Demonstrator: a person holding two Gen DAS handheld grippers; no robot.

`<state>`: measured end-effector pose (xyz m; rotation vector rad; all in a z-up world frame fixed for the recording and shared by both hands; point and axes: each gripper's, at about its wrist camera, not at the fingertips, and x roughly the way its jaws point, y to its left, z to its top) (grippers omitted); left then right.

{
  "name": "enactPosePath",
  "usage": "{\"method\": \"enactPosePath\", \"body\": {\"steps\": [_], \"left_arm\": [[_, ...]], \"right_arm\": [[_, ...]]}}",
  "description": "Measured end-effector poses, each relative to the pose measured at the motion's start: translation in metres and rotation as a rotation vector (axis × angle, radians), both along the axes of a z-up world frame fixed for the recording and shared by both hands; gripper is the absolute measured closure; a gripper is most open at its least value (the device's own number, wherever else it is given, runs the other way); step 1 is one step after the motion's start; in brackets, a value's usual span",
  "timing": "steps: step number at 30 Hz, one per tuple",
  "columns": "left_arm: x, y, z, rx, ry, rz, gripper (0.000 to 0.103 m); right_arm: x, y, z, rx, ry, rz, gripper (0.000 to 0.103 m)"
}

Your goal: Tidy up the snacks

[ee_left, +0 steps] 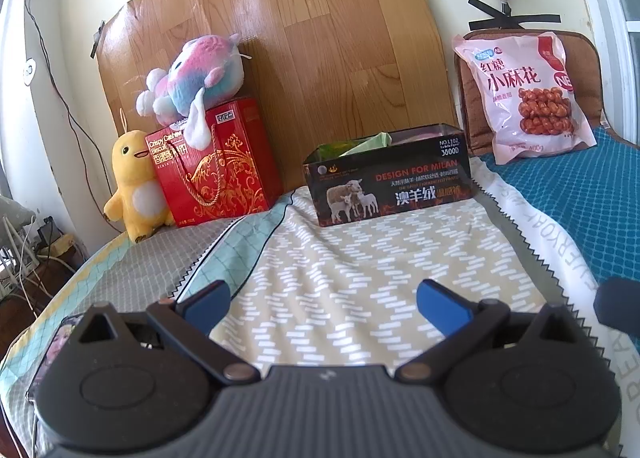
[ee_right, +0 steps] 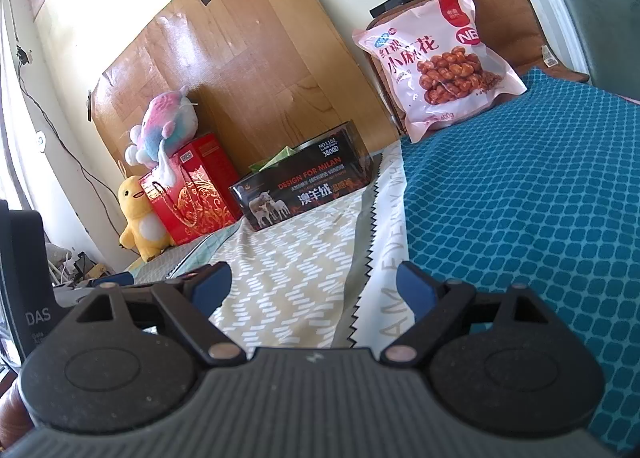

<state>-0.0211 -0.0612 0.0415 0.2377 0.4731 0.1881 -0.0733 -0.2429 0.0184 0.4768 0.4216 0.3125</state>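
Left gripper (ee_left: 322, 300): blue-tipped fingers (ee_left: 208, 300) spread wide, nothing between them, low over the zigzag-patterned cloth (ee_left: 360, 258) on the bed.

Far left, against the wall: yellow plush chick (ee_left: 134, 186). Just beside it, touching, a red gift box (ee_left: 218, 166) with a pink-and-blue plush (ee_left: 196, 76) sitting on top.

Centre, at the far edge of the cloth: open black box (ee_left: 390, 174) printed with sheep, green packets (ee_left: 360, 146) showing above its rim.

Right of it, well apart: pink snack bag (ee_left: 528, 94), leaning upright against a brown cushion (ee_left: 588, 70), its base on the teal mat (ee_left: 560, 194).

Right gripper (ee_right: 312, 286): fingers (ee_right: 414, 286) likewise released and empty, hovering over the seam between cloth and mat. The snack bag (ee_right: 438, 58) lies ahead to its right.
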Motion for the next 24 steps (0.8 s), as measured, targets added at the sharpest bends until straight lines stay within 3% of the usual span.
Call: {"method": "enactPosePath", "body": {"steps": [14,24], "left_arm": [[0.0039,-0.003,-0.0052,0.001,0.031,-0.009,0.0],[0.0097,-0.0042,-0.0071,-0.041,0.069,-0.018,0.0]], "right_arm": [[0.0009,-0.0059,-0.0046,0.013,0.008,-0.011,0.012],[0.0005,-0.0088,-0.0066,0.02,0.01,-0.023,0.012]]}}
